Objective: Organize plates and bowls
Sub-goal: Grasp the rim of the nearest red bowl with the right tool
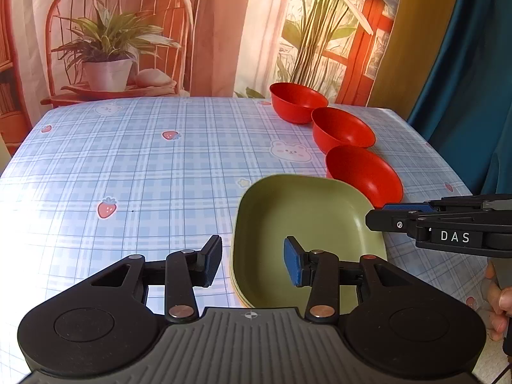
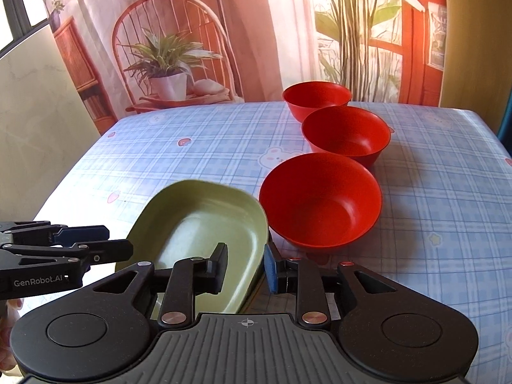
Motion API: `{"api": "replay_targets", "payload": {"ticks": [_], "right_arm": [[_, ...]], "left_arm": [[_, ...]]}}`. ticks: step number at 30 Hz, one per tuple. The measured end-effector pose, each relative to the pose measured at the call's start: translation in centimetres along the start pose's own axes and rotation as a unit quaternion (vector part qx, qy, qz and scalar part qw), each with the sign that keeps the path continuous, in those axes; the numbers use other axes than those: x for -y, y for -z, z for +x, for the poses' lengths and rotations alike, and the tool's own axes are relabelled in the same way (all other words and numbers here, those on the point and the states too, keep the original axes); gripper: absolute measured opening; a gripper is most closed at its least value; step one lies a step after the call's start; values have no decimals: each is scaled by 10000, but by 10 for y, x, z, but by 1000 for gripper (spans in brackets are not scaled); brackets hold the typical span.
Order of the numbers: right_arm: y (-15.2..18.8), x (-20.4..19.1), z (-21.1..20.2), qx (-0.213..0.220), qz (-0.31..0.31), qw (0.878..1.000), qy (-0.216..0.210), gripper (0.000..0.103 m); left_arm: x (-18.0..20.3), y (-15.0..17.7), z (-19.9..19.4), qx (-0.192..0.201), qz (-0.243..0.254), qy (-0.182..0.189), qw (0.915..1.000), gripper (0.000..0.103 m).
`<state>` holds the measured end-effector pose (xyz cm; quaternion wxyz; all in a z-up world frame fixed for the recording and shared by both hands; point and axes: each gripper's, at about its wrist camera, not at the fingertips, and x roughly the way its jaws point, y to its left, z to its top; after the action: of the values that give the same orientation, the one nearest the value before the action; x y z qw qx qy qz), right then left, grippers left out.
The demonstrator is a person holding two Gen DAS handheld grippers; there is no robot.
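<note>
A stack of green square plates (image 1: 307, 217) (image 2: 198, 224) lies on the checked tablecloth (image 1: 144, 166) near the front. My left gripper (image 1: 252, 260) is open and straddles the stack's left rim: one finger is outside it, the blue pad over the plate. My right gripper (image 2: 244, 267) is open astride the right rim, with its black finger inside the plate; in the left wrist view the right gripper (image 1: 371, 220) reaches in from the right. Three red bowls (image 2: 320, 198) (image 2: 345, 131) (image 2: 316, 96) stand upright in a row behind the plates.
The nearest red bowl (image 1: 364, 172) almost touches the stack's far right corner. A printed backdrop hangs behind the table's far edge. A blue curtain (image 1: 473, 80) hangs to the right. A person's hand (image 1: 499, 304) shows at the right edge.
</note>
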<state>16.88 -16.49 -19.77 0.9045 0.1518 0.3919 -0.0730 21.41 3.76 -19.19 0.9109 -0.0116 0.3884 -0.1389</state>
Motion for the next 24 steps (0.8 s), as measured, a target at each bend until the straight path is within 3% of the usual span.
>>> {"api": "replay_targets", "payload": {"ticks": [12, 24], "right_arm": [[-19, 23, -14, 334, -135, 9991, 234, 35], [-41, 59, -14, 499, -177, 9977, 429, 36]], "left_arm": [[3, -17, -3, 213, -88, -114, 9997, 45], [8, -41, 10, 271, -123, -227, 9993, 45]]}}
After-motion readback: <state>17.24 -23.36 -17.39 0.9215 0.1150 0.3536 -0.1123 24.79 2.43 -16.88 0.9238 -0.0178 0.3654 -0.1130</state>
